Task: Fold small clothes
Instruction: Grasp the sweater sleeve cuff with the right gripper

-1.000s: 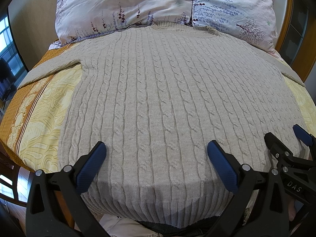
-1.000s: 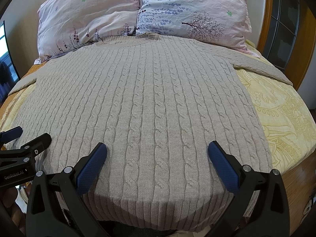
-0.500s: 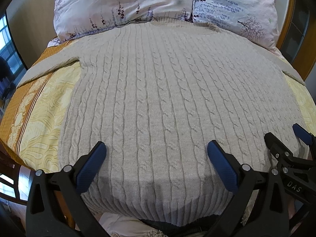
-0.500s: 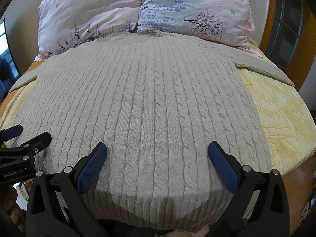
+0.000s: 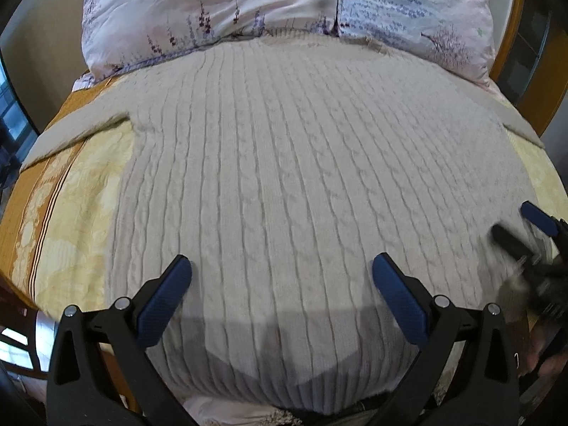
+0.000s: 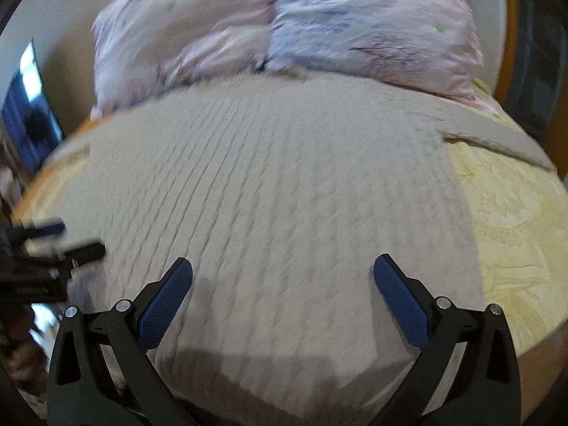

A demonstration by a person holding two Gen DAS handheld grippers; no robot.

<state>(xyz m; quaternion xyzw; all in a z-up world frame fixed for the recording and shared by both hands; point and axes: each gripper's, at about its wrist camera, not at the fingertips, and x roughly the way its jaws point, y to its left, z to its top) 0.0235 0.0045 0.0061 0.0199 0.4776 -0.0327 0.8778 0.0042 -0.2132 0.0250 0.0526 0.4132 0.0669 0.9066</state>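
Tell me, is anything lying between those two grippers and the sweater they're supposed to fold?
Nothing visible. The beige cable-knit sweater lies spread flat on the bed, with its surface bare. The left gripper and right gripper both hang open above its lower part. The pillows sit beyond the collar, out of the way.

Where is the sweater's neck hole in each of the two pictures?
Left wrist view: the sweater has its collar at top centre, just under the pillows.
Right wrist view: the collar is at top centre too, blurred, below the pillows.
Shared landmark: the seam between the two pillows sits right above the collar.
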